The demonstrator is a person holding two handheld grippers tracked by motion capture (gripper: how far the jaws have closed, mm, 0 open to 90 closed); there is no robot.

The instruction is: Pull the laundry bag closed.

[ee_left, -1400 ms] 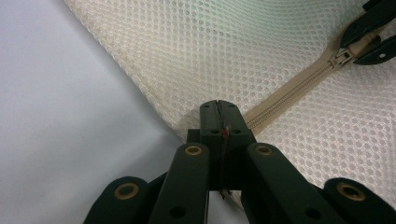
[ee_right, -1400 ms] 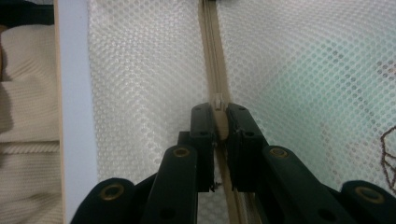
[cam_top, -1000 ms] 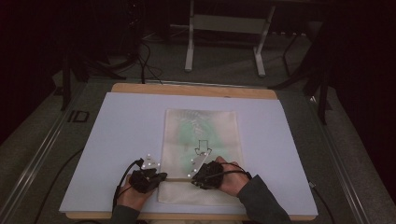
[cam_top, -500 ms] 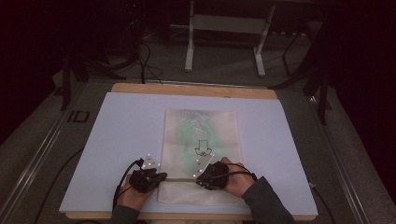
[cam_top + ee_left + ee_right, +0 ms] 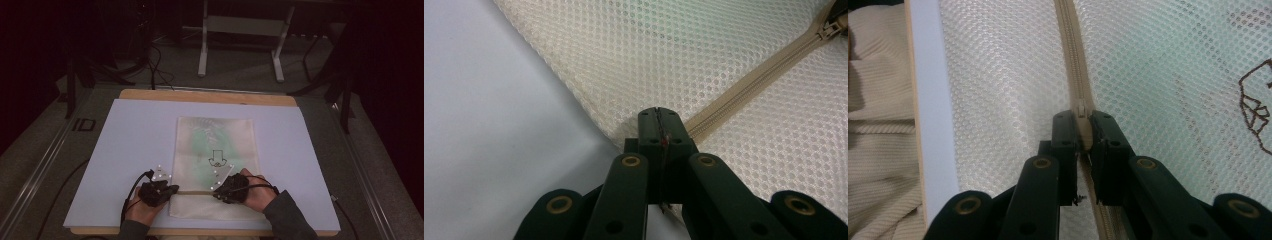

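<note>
"ID" in pale letters on dark floor (image 5: 50, 150) left of table; mesh bag (image 5: 215, 150) print illegible.

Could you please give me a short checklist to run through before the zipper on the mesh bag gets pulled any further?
1. Left gripper shut on the end of the zipper at the edge of the mesh bag: ok.
2. Right gripper closed on the zipper pull: ok.
3. Zipper tape straight ahead of the right gripper: ok.
4. Bag lying flat on the white board: ok.
5. Mesh clear of the zipper teeth: cannot tell.
</note>
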